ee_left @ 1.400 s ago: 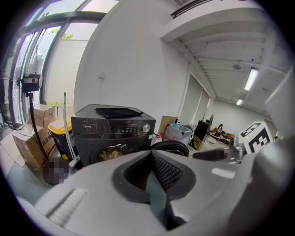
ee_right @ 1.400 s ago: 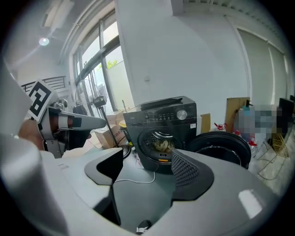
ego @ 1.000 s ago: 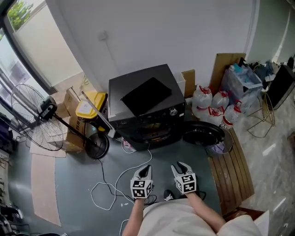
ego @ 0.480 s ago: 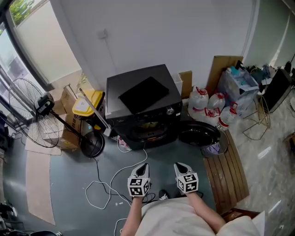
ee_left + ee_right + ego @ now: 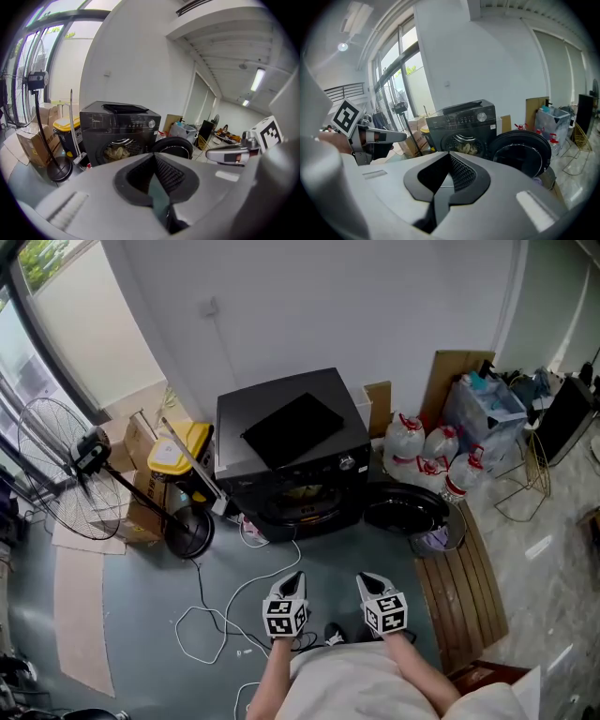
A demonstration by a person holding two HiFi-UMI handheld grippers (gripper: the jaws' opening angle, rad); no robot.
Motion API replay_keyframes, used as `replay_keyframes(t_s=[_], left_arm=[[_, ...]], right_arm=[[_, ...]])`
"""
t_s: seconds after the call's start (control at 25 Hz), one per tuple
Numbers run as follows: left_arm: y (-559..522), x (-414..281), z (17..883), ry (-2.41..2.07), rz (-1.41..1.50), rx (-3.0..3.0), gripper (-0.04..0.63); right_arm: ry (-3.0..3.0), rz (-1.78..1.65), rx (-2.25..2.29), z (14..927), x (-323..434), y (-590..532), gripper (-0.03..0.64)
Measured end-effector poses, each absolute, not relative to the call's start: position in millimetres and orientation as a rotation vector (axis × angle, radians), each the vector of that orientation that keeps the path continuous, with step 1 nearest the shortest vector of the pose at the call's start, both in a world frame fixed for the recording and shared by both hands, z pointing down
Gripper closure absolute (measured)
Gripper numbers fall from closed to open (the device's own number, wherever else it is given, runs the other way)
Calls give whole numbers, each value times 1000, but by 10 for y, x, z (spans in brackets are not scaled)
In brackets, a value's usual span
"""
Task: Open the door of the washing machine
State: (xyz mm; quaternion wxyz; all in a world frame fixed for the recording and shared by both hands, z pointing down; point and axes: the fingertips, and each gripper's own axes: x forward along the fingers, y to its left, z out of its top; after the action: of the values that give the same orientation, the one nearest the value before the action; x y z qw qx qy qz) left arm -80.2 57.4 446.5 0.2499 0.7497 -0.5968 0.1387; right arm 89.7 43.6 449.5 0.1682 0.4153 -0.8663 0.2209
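Boxy dark washing machine (image 5: 295,460), glossy round door (image 5: 405,509) open at its right, your left gripper (image 5: 294,577) and right gripper (image 5: 367,579) side by side, fingers (image 5: 165,174) clenched empty, tilted downward.

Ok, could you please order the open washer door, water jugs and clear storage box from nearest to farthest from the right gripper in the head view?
From the right gripper:
1. open washer door, just ahead, slightly right.
2. water jugs, behind the door, farther back.
3. clear storage box, farthest back, to the right.
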Motion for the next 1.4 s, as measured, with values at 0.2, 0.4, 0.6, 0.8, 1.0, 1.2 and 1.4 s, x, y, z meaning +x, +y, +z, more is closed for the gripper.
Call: replay_keyframes(t_s=[0.2, 0.4, 0.6, 0.8, 1.0, 1.2, 1.4], left_arm=[[590, -799, 4458, -1614, 381, 2040, 537], [613, -832, 4423, -1621, 346, 2028, 537], [617, -848, 4436, -1619, 340, 2025, 537], [609, -815, 4457, -1615, 335, 2023, 537], [594, -815, 4464, -1605, 329, 2016, 537], [651, -849, 4549, -1604, 328, 1982, 537], [629, -780, 4567, -1593, 328, 1989, 537]], right_arm=[[-2458, 614, 1172, 4491, 863, 446, 615], [-2436, 593, 1166, 4512, 844, 473, 615], [-2419, 529, 1179, 4488, 845, 456, 615], [-2406, 513, 1156, 4563, 859, 464, 615], [-2397, 537, 1169, 4598, 916, 434, 615], [-2385, 563, 1181, 4654, 992, 465, 615], [-2378, 595, 1160, 4732, 1013, 514, 615]])
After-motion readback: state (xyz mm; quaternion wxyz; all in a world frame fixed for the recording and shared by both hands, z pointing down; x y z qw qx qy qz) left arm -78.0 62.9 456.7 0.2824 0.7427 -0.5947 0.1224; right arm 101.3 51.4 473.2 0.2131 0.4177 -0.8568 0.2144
